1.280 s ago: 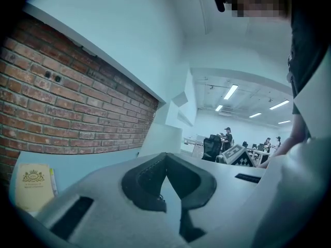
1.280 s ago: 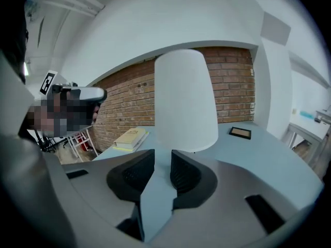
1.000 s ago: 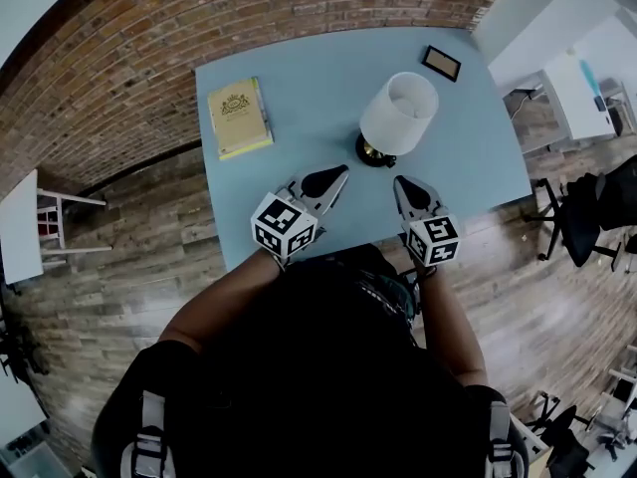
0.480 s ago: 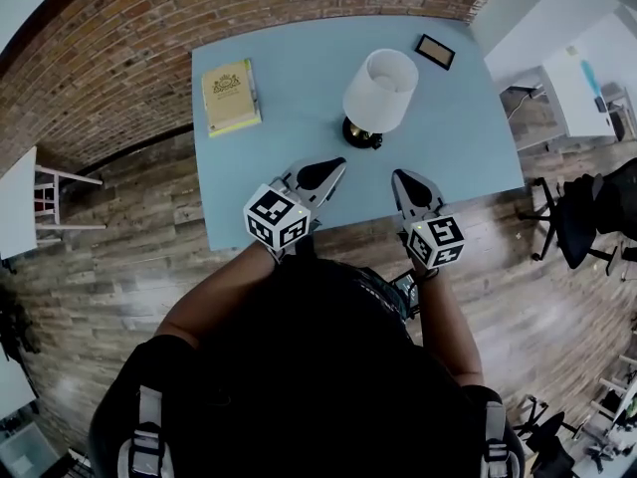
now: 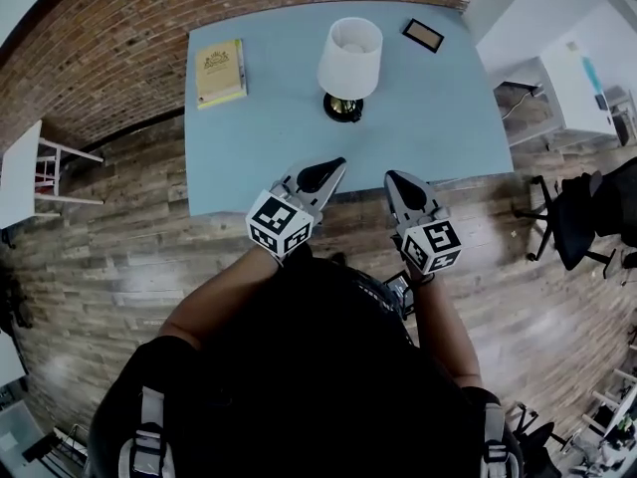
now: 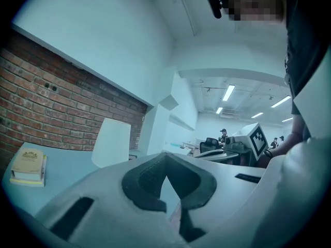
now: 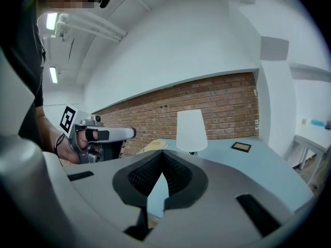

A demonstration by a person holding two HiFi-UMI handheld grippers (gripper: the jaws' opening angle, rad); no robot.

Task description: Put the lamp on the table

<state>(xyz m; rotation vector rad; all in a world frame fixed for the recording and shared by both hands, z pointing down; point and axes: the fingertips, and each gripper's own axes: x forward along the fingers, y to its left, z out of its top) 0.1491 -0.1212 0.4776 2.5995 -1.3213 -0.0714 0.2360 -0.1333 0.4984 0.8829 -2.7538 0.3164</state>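
Observation:
The lamp, with a white shade and a dark round base, stands upright on the light blue table, toward its far middle. It also shows in the left gripper view and the right gripper view. Both grippers hover near the table's front edge, well short of the lamp. My left gripper is shut with nothing in it. My right gripper is also shut and empty. Each gripper sees the other beside it.
A yellow book lies at the table's far left and a small picture frame at its far right. A brick wall runs behind the table. A white stool stands left; a black office chair stands right.
The person has stepped back, so the table and lamp sit farther up the view. Both grippers now hang at the table's front edge, farther from the lamp.

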